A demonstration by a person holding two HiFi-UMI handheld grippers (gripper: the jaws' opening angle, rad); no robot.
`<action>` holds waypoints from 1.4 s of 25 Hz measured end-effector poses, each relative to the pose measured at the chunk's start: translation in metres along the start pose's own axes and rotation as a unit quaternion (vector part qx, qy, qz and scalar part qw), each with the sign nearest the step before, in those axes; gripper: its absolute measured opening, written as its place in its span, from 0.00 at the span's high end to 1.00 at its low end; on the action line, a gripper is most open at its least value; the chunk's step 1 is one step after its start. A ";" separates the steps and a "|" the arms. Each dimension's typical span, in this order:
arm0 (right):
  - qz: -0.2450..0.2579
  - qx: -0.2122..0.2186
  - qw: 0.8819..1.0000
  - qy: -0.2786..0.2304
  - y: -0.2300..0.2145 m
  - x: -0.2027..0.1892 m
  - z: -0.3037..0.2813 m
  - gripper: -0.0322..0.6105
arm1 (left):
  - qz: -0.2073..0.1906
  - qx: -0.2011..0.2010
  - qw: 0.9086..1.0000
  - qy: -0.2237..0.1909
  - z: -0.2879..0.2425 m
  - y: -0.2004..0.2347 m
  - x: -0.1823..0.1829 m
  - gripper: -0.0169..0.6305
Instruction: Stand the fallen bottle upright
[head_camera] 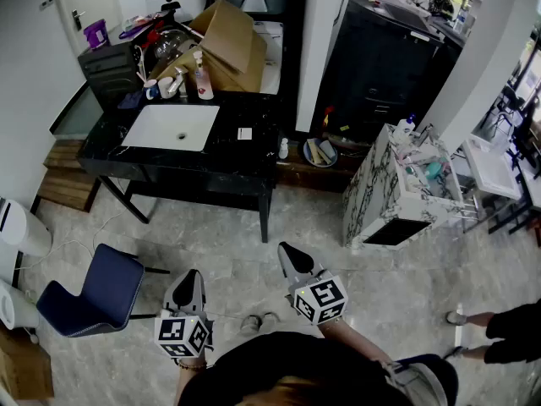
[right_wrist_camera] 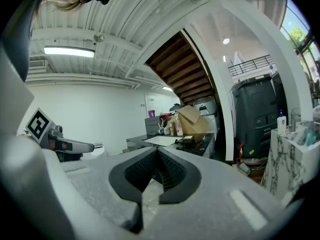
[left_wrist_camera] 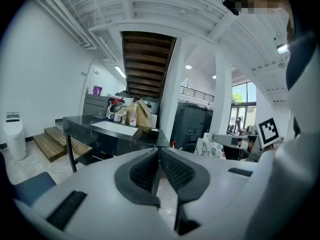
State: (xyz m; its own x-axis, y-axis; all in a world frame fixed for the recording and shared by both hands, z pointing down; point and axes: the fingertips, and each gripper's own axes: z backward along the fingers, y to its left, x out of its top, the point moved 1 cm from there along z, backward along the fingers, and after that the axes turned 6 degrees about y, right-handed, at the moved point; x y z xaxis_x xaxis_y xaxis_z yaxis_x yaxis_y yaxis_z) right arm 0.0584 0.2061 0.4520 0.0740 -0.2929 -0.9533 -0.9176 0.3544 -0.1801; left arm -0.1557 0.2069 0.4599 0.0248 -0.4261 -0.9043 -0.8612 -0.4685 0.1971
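A black desk (head_camera: 245, 155) with a white sink (head_camera: 152, 138) is seen well ahead across the floor, with a cardboard box (head_camera: 230, 36) piled at its far edge. In front of the box, beside an upright pink-labelled bottle (head_camera: 203, 79), a small pale bottle (head_camera: 177, 82) appears tipped over. Its long axis seems to be aimed toward the box, though this cannot be told surely. It is judged light, stiff and perhaps slippery, best gripped across mid-body. The left tool (head_camera: 193, 277) and right tool (head_camera: 290, 254) are closed on nothing, far from the desk.
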 end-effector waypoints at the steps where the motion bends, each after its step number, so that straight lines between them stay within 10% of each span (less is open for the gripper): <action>1: 0.001 -0.002 1.000 0.000 0.001 -0.001 0.001 0.94 | 0.000 0.000 1.000 0.000 0.001 0.001 -0.001 0.97; 31: 0.017 -0.018 0.999 -0.020 0.004 -0.003 0.012 0.94 | -0.008 -0.046 0.999 -0.009 -0.006 -0.026 -0.008 0.97; 35: 0.012 -0.015 0.999 -0.028 0.000 0.000 0.008 0.69 | -0.002 -0.042 0.999 -0.008 -0.013 -0.027 -0.009 0.97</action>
State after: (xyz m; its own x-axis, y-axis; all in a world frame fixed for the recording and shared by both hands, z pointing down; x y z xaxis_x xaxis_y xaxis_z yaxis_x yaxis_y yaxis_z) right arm 0.0619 0.2135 0.4500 0.0730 -0.2340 -0.9695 -0.9307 0.3334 -0.1505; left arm -0.1259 0.2132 0.4678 0.0196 -0.4116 -0.9112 -0.8158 -0.5334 0.2234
